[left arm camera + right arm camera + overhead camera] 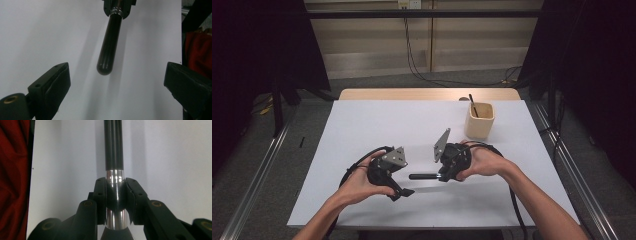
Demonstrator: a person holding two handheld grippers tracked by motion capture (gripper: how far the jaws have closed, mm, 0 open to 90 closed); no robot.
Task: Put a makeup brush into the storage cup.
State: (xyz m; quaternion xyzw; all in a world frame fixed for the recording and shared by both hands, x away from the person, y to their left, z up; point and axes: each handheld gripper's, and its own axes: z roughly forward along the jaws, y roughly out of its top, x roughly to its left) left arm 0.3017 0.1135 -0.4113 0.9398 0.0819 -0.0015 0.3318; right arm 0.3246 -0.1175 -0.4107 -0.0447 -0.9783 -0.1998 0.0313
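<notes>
My right gripper is shut on the shiny silver collar of a black-handled tool. It holds the tool level, just above the white table, with the handle pointing left. The handle's rounded end faces my left gripper. That gripper's jaws are spread wide on either side of the rounded end, a short way from it and not touching it. The tool's other end is hidden behind the right gripper's body.
A tan square cup stands at the back right of the table with a thin black stick leaning in it. Red cloth lies beyond the table's near edge. Cables trail from both grippers off the front.
</notes>
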